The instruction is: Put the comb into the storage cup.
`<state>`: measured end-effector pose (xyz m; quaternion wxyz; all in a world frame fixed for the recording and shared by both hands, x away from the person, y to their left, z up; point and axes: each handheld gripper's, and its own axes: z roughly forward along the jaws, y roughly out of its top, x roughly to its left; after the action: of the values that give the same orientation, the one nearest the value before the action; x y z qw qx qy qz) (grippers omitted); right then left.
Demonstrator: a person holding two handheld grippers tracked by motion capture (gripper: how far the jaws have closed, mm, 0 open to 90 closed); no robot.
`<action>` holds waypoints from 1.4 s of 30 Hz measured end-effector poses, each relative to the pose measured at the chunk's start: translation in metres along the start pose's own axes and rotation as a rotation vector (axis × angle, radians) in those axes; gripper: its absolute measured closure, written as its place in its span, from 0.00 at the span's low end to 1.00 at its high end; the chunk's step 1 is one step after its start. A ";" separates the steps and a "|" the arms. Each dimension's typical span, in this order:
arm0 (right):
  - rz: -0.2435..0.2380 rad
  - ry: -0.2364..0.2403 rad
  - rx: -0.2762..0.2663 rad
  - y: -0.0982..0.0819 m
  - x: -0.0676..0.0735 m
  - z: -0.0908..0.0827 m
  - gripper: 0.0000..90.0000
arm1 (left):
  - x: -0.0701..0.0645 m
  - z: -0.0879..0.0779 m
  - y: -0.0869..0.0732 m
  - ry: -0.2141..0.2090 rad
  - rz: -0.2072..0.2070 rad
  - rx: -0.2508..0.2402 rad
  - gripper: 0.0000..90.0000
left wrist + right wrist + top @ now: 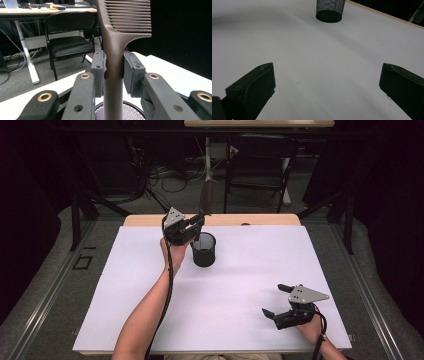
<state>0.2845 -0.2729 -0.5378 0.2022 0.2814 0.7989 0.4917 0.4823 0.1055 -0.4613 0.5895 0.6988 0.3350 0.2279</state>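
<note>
Left hand-held gripper (113, 72) clamps the comb (117, 37) upright over the cup (204, 249), right hand-held gripper (282, 301) idles wide open, empty; an off-centre handle could tip the cup.

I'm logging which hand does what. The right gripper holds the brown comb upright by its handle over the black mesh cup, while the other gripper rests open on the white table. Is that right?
Not quite: the left gripper holds the comb, its jaws closed on the handle above the mesh cup, as the left gripper view shows. The open one resting on the table is the right gripper.
</note>
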 end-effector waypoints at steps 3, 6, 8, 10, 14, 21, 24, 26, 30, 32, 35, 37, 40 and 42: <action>0.000 0.000 -0.002 0.000 0.000 0.000 0.00 | 0.000 0.001 -0.001 0.001 -0.003 0.003 0.81; 0.000 0.001 0.000 0.000 0.000 0.000 0.00 | 0.000 0.002 -0.002 -0.001 0.000 0.010 0.81; 0.000 0.000 0.000 0.000 0.000 0.000 0.00 | 0.000 0.002 -0.002 0.001 0.001 0.013 0.81; 0.000 0.000 0.000 0.000 0.000 0.000 0.00 | 0.001 0.003 -0.003 0.001 0.001 0.016 0.81; -0.001 0.000 0.001 0.000 0.000 0.000 0.00 | 0.001 0.005 -0.004 -0.002 -0.002 0.026 0.81; -0.001 0.001 0.002 0.000 0.000 0.000 0.00 | -0.001 0.009 -0.006 -0.008 0.001 0.044 0.81; 0.000 0.001 0.001 0.000 0.000 0.000 0.00 | -0.001 0.009 -0.006 -0.009 0.008 0.052 0.81; 0.000 0.001 0.002 0.000 0.000 0.000 0.00 | -0.001 0.010 -0.006 -0.013 0.012 0.058 0.81; 0.000 0.002 0.002 0.000 0.000 0.000 0.00 | -0.002 0.011 -0.007 -0.011 0.015 0.066 0.81; -0.001 0.003 0.003 0.000 0.000 0.000 0.00 | -0.001 0.011 -0.007 -0.015 0.014 0.075 0.81; 0.000 0.003 0.002 0.000 0.000 0.000 0.00 | 0.000 0.012 -0.008 -0.021 0.017 0.091 0.81; 0.001 0.003 0.000 0.000 0.000 0.000 0.00 | 0.000 0.013 -0.008 -0.019 0.021 0.098 0.81; 0.001 0.002 0.004 0.000 -0.001 0.000 0.00 | -0.001 0.014 -0.009 -0.015 0.028 0.108 0.81; 0.000 0.003 0.003 0.000 0.000 0.000 0.00 | -0.001 0.015 -0.009 -0.024 0.031 0.116 0.81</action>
<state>0.2849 -0.2730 -0.5381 0.2006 0.2808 0.8000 0.4909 0.4906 0.0959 -0.4731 0.5485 0.7396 0.3297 0.2087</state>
